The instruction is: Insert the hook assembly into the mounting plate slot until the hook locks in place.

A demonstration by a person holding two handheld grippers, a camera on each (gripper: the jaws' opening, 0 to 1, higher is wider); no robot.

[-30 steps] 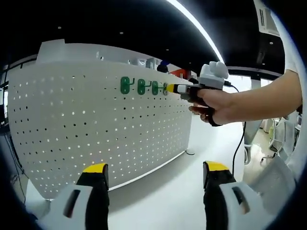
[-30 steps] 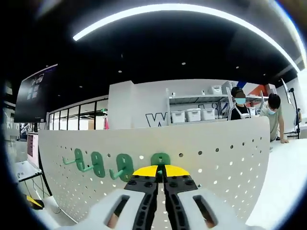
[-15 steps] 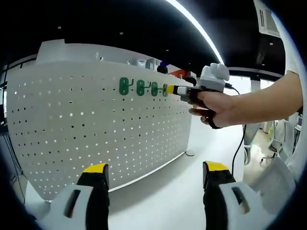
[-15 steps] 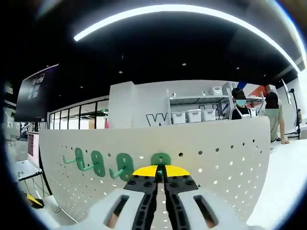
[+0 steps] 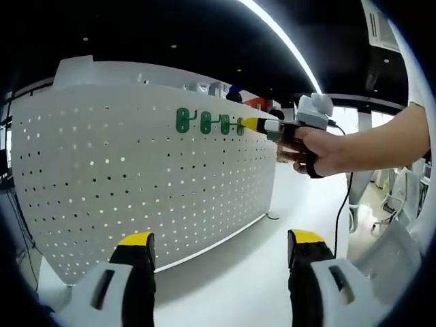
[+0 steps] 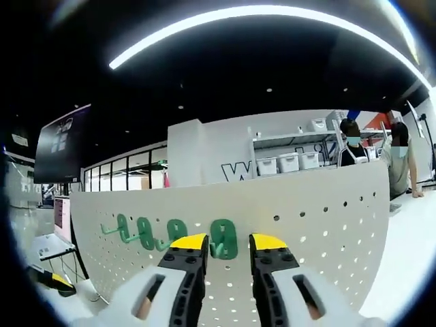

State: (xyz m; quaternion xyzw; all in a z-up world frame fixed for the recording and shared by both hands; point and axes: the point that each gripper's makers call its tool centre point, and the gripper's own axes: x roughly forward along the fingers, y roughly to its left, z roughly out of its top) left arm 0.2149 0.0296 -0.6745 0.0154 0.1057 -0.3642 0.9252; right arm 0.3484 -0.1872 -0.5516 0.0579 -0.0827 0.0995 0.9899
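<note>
A white pegboard mounting plate (image 5: 136,170) stands upright on a white table. Several green hooks hang in a row near its top; the rightmost hook (image 5: 240,126) sits against the plate. A hand holds my right gripper (image 5: 252,124) just right of that hook. In the right gripper view the same plate (image 6: 320,218) fills the lower half. The rightmost hook (image 6: 223,235) sits on it between the spread yellow-tipped jaws of my right gripper (image 6: 228,241), which is open. My left gripper (image 5: 221,238) is open low in front of the plate, with nothing between its jaws.
The white table top (image 5: 259,272) runs along the plate's foot. A cable (image 5: 338,204) hangs from the right gripper. Behind the plate stand two people (image 6: 354,144), shelves with bins (image 6: 286,163) and a dark monitor (image 6: 61,143).
My right gripper was shut on the rightmost green hook and has opened, leaving the hook on the plate. The hand with it has shifted slightly right. My left gripper has stayed put.
</note>
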